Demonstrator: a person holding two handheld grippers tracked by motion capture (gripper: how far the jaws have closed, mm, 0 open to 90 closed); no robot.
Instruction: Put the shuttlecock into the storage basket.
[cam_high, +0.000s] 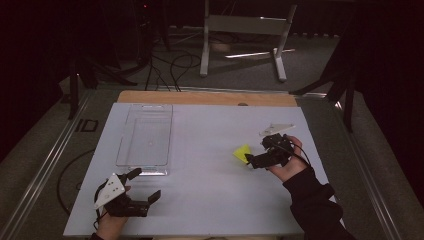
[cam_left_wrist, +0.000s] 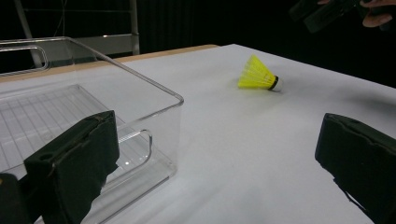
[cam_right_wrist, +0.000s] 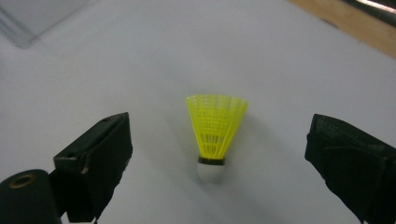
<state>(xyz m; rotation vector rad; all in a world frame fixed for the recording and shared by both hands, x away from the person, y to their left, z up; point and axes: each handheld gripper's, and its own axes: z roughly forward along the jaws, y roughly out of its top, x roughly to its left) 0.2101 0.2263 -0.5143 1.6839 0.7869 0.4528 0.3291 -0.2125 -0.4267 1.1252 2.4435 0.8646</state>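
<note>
Yellow shuttlecock (cam_right_wrist: 215, 130) lies untouched between the right tool's (cam_right_wrist: 219, 154) wide-spread jaws; left tool (cam_high: 145, 186) gapes, holding nothing.

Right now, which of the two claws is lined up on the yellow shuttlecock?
The right claw: it is open, with the shuttlecock lying on its side between its jaws, untouched. The left claw, also open, sits by the clear bin, far from it.
</note>
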